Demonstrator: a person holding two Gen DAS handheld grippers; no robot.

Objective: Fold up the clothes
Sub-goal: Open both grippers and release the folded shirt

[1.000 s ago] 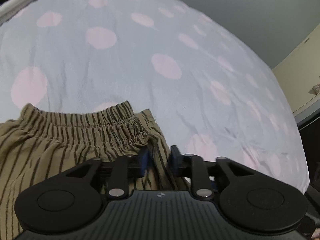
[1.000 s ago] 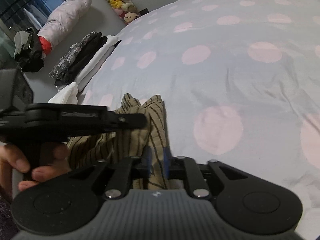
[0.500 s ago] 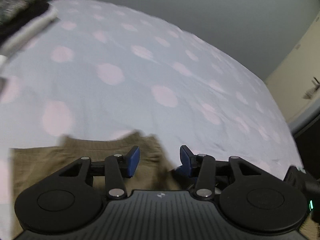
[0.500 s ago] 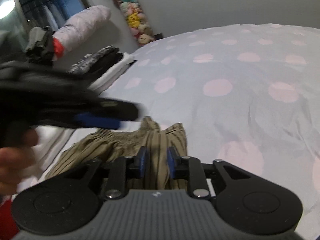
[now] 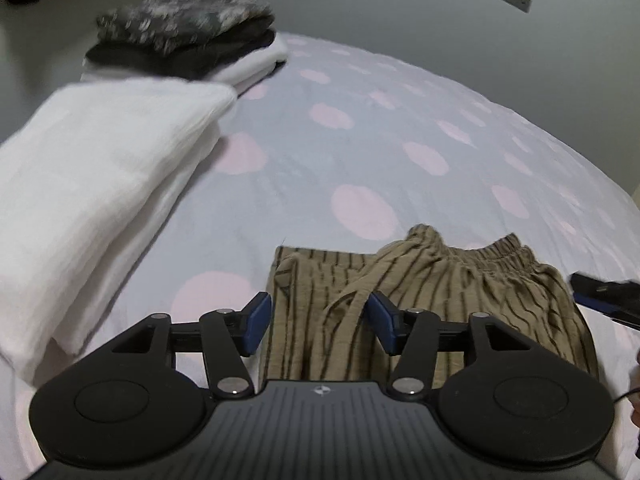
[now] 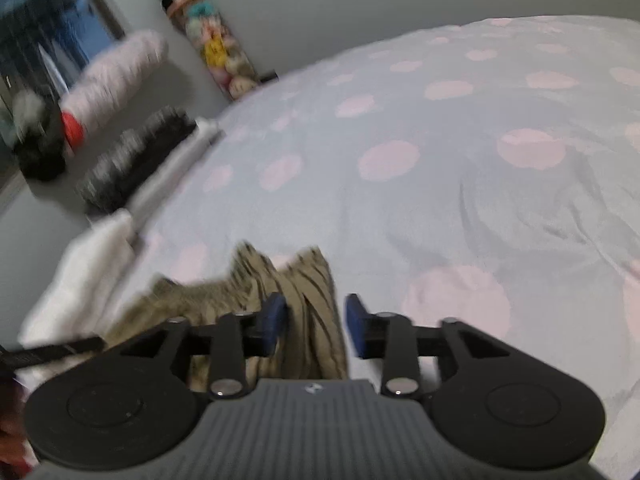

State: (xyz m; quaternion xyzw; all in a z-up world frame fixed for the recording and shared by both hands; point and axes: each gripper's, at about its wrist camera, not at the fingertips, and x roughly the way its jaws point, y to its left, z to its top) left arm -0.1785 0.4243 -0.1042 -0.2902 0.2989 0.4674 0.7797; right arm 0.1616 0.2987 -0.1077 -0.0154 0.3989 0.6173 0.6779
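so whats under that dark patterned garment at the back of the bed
The dark patterned garment tops a stack: black folded clothes beneath it, then a white folded piece on the spotted bedspread. Anything deeper in the stack is covered.

A bedroom in a home. A bed (image 6: 460,184) with a pink-dotted cover fills both views. Folded clothes (image 5: 188,46) lie stacked at its far left edge; stuffed toys (image 6: 212,44) hang in the far corner.

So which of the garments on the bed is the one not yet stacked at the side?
The olive striped shorts, lying alone on the dotted bedspread before the left gripper; the white folded garment and the dark pile sit stacked along the edge.
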